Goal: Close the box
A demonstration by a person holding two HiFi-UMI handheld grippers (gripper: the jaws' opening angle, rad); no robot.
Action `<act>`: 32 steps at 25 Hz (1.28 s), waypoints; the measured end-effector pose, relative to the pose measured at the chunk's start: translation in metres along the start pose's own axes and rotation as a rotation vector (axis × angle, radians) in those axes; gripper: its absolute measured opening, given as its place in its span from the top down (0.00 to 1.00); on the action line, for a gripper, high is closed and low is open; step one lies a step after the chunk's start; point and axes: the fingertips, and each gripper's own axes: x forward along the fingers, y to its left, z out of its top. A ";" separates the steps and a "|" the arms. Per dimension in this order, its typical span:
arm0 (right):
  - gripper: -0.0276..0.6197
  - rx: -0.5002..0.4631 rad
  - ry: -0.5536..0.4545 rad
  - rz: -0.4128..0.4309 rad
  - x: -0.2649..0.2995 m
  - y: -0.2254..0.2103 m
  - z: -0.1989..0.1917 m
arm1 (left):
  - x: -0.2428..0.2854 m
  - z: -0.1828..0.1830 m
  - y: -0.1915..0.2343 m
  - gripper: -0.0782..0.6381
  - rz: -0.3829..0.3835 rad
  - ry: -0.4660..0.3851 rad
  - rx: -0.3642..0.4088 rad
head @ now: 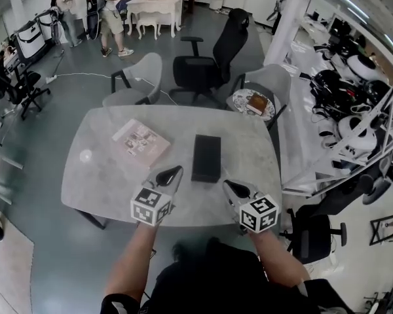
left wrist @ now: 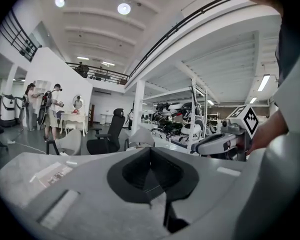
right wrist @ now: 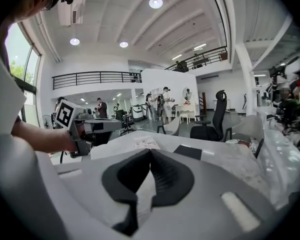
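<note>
- Two tongs in play here: my left tongs [head: 175, 171] and my right tongs [head: 228, 186]. Both are pinched fully together with nothing in them. Each gripper view shows its dark pads meeting.
- One box [head: 206, 157]: black, flat and rectangular, lying on the surface with its lid down as far as I can tell. It sits just past the tips of both tongs, roughly between them, and neither one touches it.
- One pink booklet [head: 141, 142] lies flat to the left of the box, near it but apart, turned at an angle.
- One small pale round thing [head: 86, 156] sits further left, near the edge. It's too small to say what it is.
- The surface [head: 105, 185] is a pale grey marbled top with rounded corners.
- Three chairs stand at its far side: a left grey chair [head: 139, 77], a black office chair [head: 213, 61] and a right grey chair [head: 270, 78]. The right one has a round patterned thing [head: 252, 103] on its seat.
- The room is a big open hall with a glossy grey floor [head: 46, 142], round ceiling lights and white columns. A mezzanine with a black railing [right wrist: 95, 76] runs across the back.
- Two people [head: 111, 15] stand far back by a white dressing table [head: 154, 5].
- Racks of black and white gear [head: 347, 90] line my right side.
</note>
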 end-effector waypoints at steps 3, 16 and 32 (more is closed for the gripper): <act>0.95 0.009 -0.052 0.027 -0.009 0.009 0.006 | -0.017 0.002 0.007 0.88 0.068 0.001 -0.019; 0.96 -0.025 -0.222 0.097 -0.024 -0.009 0.067 | -0.018 0.027 0.026 0.88 0.247 -0.007 -0.034; 0.96 -0.049 -0.199 0.107 -0.016 -0.012 0.064 | -0.006 0.025 0.023 0.88 0.230 0.015 -0.030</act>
